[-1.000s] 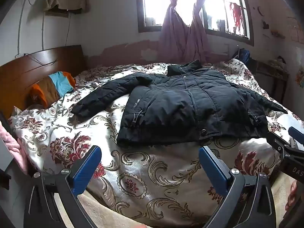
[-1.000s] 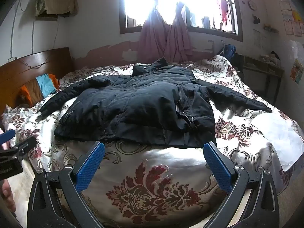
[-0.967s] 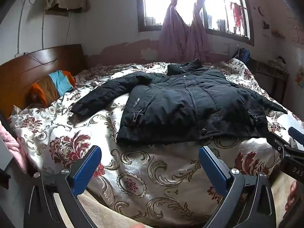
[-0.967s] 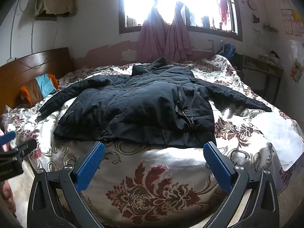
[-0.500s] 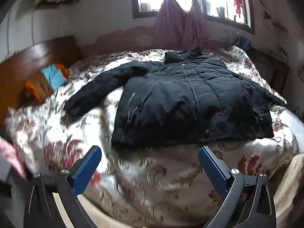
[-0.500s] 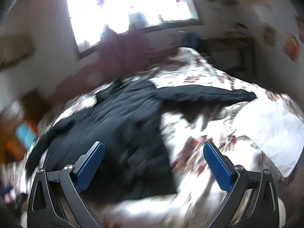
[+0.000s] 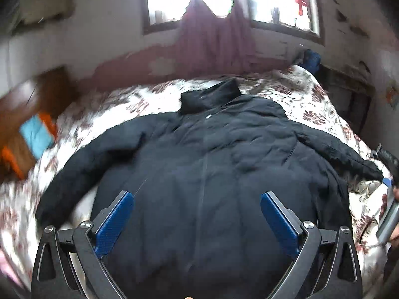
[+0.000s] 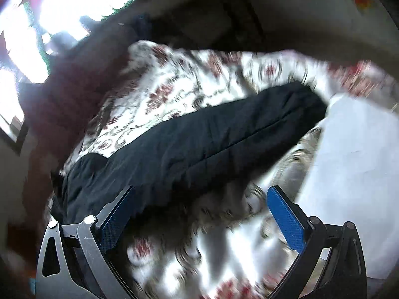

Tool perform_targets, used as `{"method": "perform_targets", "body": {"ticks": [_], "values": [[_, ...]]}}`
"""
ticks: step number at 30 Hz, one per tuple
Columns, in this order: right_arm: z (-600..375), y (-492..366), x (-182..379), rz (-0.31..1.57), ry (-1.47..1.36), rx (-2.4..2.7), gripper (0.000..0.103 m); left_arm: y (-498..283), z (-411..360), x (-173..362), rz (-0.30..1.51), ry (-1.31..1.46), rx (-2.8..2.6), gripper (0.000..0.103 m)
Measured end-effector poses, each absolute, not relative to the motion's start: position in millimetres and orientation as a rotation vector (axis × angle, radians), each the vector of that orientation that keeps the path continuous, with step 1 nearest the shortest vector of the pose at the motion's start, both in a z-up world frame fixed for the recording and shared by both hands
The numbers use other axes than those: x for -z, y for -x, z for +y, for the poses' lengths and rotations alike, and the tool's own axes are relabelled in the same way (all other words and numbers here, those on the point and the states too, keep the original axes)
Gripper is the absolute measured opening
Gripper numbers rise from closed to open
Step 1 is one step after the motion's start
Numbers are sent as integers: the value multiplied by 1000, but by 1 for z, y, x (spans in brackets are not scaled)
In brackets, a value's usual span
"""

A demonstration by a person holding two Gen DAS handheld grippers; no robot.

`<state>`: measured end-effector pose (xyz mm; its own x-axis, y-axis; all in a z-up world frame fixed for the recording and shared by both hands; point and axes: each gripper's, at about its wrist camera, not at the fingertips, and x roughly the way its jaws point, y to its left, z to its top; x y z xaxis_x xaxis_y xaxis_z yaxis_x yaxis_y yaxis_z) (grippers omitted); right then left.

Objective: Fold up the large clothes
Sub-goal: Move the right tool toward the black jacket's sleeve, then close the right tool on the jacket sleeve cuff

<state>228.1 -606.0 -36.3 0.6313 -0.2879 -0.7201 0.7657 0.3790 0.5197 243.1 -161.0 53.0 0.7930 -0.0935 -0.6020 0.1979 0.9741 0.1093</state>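
Observation:
A large black padded jacket (image 7: 207,164) lies flat on the floral bedspread (image 7: 321,109), collar toward the window, both sleeves spread out. My left gripper (image 7: 197,214) is open and empty, held over the jacket's lower front. My right gripper (image 8: 202,211) is open and empty, just above the jacket's right sleeve (image 8: 212,139), which stretches across the bedspread (image 8: 174,87) with its cuff at the right. The right gripper also shows at the right edge of the left wrist view (image 7: 387,174), near that cuff.
A wooden headboard (image 7: 37,92) with orange and blue cloth (image 7: 35,134) stands at the left. A window with purple curtains (image 7: 214,37) is behind the bed. A dark side table (image 7: 349,92) stands at the right. A plain white sheet (image 8: 354,154) lies beside the sleeve cuff.
Both grippers have moved forward over the bed. The left one now hovers over the jacket's body. The right one has swung right and tilted down onto the right sleeve. Both stay open.

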Motion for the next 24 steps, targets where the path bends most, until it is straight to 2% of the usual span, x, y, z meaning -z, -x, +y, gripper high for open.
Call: {"method": "perform_targets", "body": {"ticks": [4, 9, 13, 15, 19, 23, 24], "values": [[-628, -237, 71, 560, -1148, 687, 102, -298, -220, -55, 687, -268, 280, 103], [-634, -250, 94, 538, -1172, 635, 100, -367, -270, -53, 756, -220, 335, 103], [-642, -246, 102, 465, -1176, 645, 68, -412, -314, -31, 811, -210, 362, 103], [-644, -244, 105, 424, -1184, 632, 62, -427, -334, -19, 823, -238, 372, 103], [-655, -244, 105, 404, -1159, 618, 40, -456, -383, 6, 830, -349, 349, 103], [-666, -238, 110, 374, -1173, 612, 32, -478, -413, 19, 843, -386, 352, 103], [-666, -239, 109, 375, -1164, 612, 27, -482, -420, 24, 853, -398, 352, 103]]}}
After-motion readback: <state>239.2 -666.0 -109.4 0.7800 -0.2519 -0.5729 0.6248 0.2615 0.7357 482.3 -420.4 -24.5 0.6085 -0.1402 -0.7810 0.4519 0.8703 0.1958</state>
